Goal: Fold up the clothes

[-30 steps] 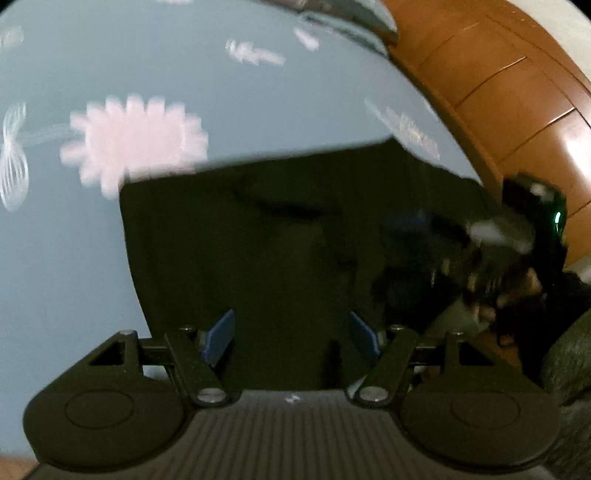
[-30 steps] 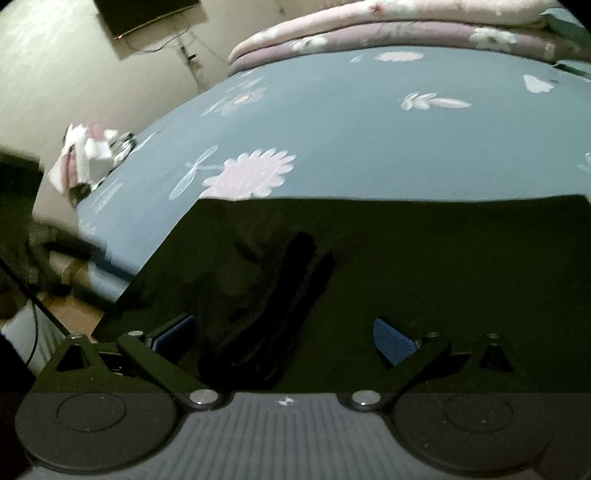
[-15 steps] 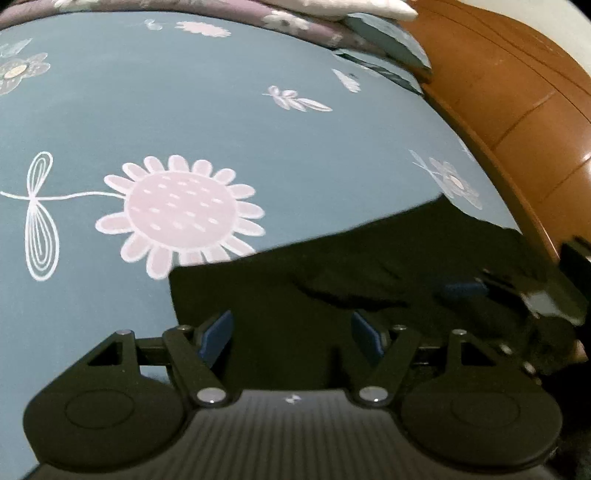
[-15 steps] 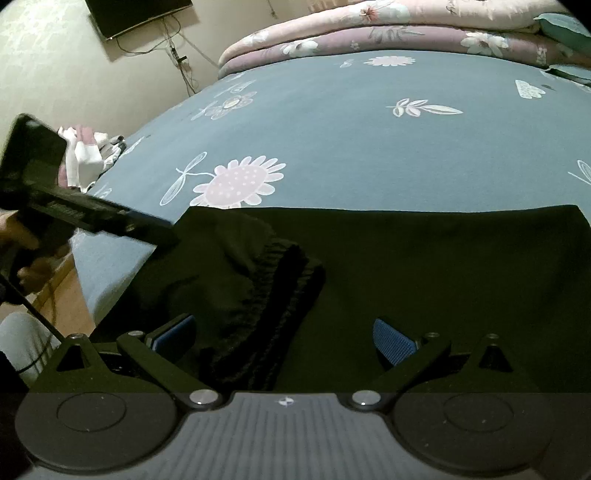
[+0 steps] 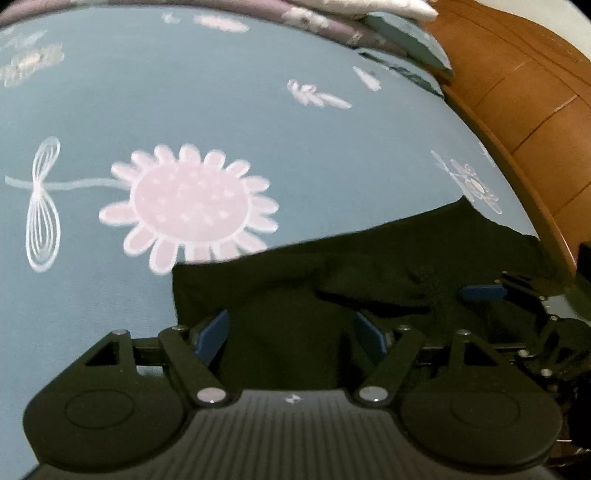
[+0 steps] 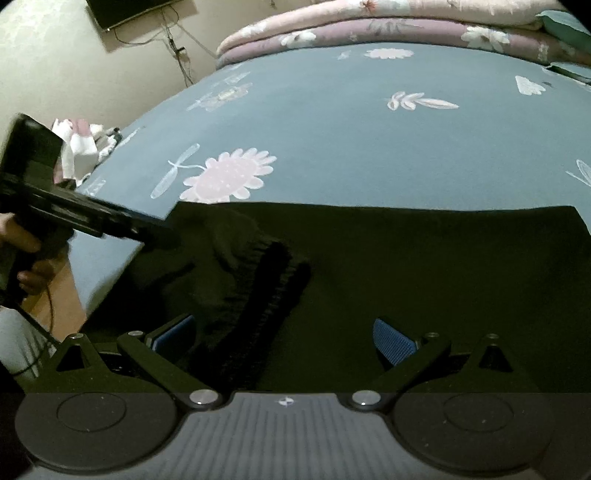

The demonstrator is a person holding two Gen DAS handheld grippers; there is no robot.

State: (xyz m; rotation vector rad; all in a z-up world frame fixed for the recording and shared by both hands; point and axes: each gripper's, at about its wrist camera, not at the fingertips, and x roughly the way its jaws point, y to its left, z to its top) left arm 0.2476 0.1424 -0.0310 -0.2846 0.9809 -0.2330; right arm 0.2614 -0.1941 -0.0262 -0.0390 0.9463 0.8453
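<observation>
the blue-grey bedsheet printed with pale pink flowers [image 6: 369,147] covers the bed and takes up most of both views, with folded quilts in pink and mauve [image 6: 369,22] stacked at its far end and a brown wooden wall panel [image 5: 517,110] along one side. the dark, almost black soft fabric garment [image 6: 406,266] lies spread flat on the near part of the sheet, its far edge straight and running just below a large pink flower [image 6: 229,177]. near its left end a ribbed, gathered band [image 6: 266,295], probably a waistband or cuff, is bunched into a ridge.

the cloth looks light, limp and not slippery, so it will likely drape and sag from any pinch point; corners and the thicker ribbed band seem the surest places to take hold, since a single flat layer may slip out.

the left gripper [image 5: 291,336] sits over the garment's corner region, its blue pads [image 5: 212,332] set wide and having just been opening, with cloth below but nothing pinched. the right gripper [image 6: 284,339] is likewise spread wide over the bunched band, gripping nothing visible.
</observation>
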